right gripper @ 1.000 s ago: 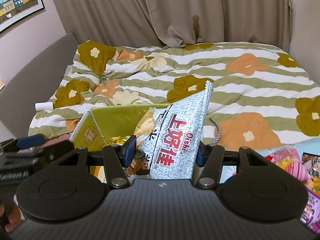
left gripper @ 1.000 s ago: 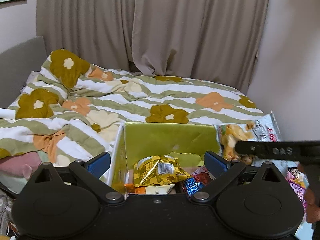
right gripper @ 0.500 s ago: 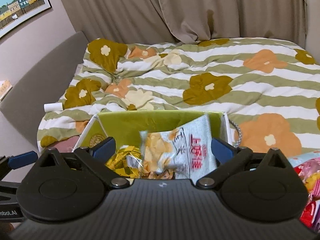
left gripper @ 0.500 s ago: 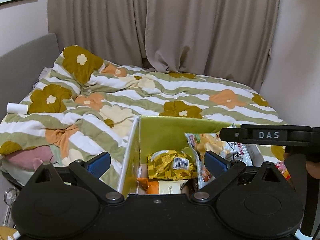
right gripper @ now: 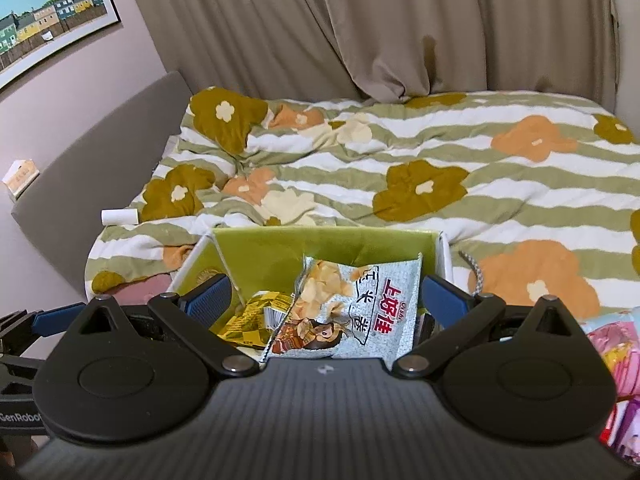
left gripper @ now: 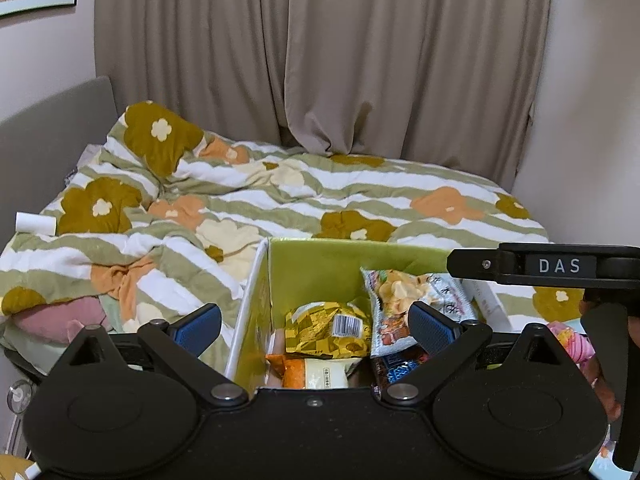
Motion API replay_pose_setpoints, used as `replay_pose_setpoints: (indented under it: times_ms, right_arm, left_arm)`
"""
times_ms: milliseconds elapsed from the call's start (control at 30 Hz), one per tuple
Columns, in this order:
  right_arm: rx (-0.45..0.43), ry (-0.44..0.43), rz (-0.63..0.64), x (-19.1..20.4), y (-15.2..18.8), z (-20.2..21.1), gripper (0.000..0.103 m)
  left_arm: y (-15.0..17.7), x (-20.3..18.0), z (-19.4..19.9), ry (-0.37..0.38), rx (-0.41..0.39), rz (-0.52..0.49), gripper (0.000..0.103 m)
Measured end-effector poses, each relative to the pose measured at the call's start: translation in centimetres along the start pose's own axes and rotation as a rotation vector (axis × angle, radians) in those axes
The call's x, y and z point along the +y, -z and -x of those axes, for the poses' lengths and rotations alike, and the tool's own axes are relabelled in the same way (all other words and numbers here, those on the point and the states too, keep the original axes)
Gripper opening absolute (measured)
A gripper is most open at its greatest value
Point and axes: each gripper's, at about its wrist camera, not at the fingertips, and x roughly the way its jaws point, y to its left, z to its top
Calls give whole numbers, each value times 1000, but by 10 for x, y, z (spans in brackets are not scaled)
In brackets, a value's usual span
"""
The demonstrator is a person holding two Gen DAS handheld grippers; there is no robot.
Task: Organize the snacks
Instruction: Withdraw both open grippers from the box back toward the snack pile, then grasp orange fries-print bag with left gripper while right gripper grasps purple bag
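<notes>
A green open box [left gripper: 344,264] stands on the bed; it also shows in the right wrist view [right gripper: 276,252]. Inside lie a silver chip bag [right gripper: 352,312] with red lettering, also in the left wrist view [left gripper: 412,300], a yellow snack pack [left gripper: 328,330], an orange-and-white pack [left gripper: 312,374] and a blue-wrapped item [left gripper: 396,364]. My right gripper [right gripper: 324,296] is open and empty above the silver bag. My left gripper [left gripper: 316,324] is open and empty over the box's near edge.
A striped floral duvet [left gripper: 280,200] covers the bed. Pink snack packs [right gripper: 616,356] lie to the right of the box. A white roll [right gripper: 120,216] sits at the bed's left edge. A grey headboard [right gripper: 100,160] and curtains [right gripper: 360,32] bound the bed.
My right gripper opened and let go of the silver chip bag, which dropped into the green box. The gripper has since drawn back slightly. My left gripper stayed open.
</notes>
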Motion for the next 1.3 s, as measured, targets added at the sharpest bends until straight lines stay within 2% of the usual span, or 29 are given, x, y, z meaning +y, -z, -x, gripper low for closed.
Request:
replay_pose_setpoints:
  times_ms: [233,467,667,900,1067,1200,1300]
  right_arm:
    - [-55,30,4,7,6,45,103]
    - [-105,105,-21,3,23,106,103]
    - [-137,218,-56,-17,47,158,103]
    - [-177,309,-111,-56,73,202,103]
    - [-166,378,-119,-96,94,216,103]
    - [-132,346,-175,-138,113,218,103]
    - [-103,337,-200,-164,126,213,103]
  left_arm:
    - [2,-10,37,32,-59,-17,101]
    - [10,-30,69,111,-90,-45,101]
    - [23,-60,84,200,-96,-74,101]
    - [43,-104,97,245,-109,-93,101]
    - [68,-149,102,212,-122,-112,101]
    - [96,-194,97,172,-116,-130,101]
    - [115,-222,83,147,-71,-147,101]
